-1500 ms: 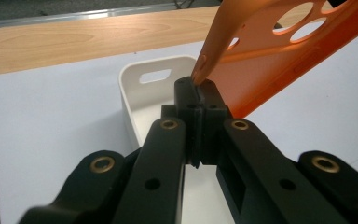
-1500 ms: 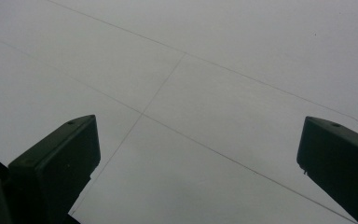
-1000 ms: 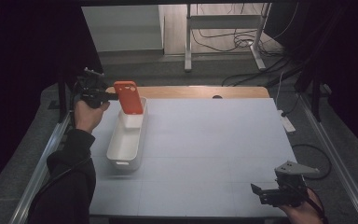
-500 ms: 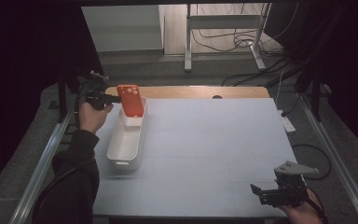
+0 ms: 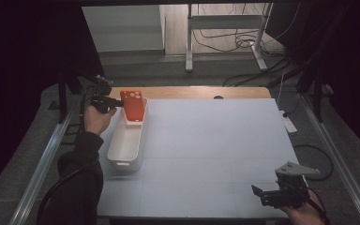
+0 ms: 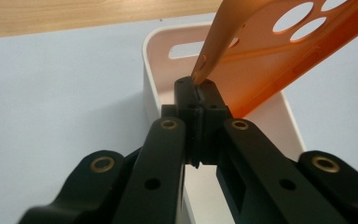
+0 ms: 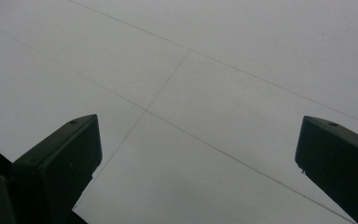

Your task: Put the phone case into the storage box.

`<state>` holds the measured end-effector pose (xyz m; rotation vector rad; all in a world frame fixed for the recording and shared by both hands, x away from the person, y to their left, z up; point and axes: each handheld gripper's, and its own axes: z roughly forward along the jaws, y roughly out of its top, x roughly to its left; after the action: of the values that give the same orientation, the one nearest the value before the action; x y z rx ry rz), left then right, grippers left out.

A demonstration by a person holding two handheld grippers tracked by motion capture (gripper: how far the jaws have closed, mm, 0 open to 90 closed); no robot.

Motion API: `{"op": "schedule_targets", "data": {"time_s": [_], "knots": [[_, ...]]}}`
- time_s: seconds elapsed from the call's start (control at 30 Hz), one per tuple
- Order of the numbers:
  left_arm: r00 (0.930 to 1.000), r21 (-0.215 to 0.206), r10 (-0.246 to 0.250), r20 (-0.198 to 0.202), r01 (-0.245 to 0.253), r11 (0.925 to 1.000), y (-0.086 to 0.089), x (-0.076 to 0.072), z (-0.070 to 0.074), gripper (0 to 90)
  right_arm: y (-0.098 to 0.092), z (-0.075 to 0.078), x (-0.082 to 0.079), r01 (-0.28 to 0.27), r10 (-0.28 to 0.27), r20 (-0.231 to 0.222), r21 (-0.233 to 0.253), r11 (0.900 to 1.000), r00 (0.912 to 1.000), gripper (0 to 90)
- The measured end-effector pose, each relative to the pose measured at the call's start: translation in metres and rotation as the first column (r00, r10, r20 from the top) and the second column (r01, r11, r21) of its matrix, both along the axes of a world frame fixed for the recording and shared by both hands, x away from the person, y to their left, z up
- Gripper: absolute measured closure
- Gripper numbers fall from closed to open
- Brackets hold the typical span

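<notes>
Left gripper (image 6: 196, 95) is clamped on the thin edge of the orange phone case (image 6: 279, 51), jaws fully together on the rim. In the high view I've got the left gripper (image 5: 115, 102) at about 10 o'clock on the table (image 5: 215, 150), with the phone case (image 5: 133, 107) tilted over the far end of the white bin (image 5: 125, 143); can't tell if its low edge touches the bin rim.

Right gripper (image 5: 268, 196) sits at about 5 o'clock, well apart from all that, jaws wide apart over bare table, holding nothing.

Risks as I see them: the bite is only on the case lip, so the case could pivot or slip out. If I let go while it's this tilted, it may catch the bin wall and land propped on the rim or outside on the table.
</notes>
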<state>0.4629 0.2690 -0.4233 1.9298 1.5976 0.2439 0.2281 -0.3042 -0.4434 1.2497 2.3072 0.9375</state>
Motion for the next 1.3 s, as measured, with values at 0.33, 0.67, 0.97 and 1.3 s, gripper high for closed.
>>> {"op": "schedule_targets", "data": {"time_s": [0.33,0.67,0.97,1.3], "knots": [[0.9997,0.019,0.014,-0.018,-0.014,0.9997,-0.004,0.004,-0.009,89.0,0.000,0.000,0.000,-0.002,0.002,-0.001,0.000,1.000,1.0000,0.2],[0.9987,0.024,0.027,-0.043,-0.026,0.9994,-0.006,0.009,-0.019,88.8,0.000,0.000,0.000,-0.002,0.002,-0.002,0.000,1.000,1.0000,0.3],[0.9991,-0.013,0.034,-0.024,-0.034,0.9993,-0.006,0.013,-0.021,83.1,0.000,0.000,0.000,-0.003,0.003,-0.003,-0.002,1.000,1.0000,0.3],[0.9984,0.001,-0.015,0.055,0.015,0.9999,-0.010,0.008,-0.016,61.7,0.000,0.000,0.000,-0.004,0.004,-0.001,-0.002,1.000,1.0000,0.3]]}}
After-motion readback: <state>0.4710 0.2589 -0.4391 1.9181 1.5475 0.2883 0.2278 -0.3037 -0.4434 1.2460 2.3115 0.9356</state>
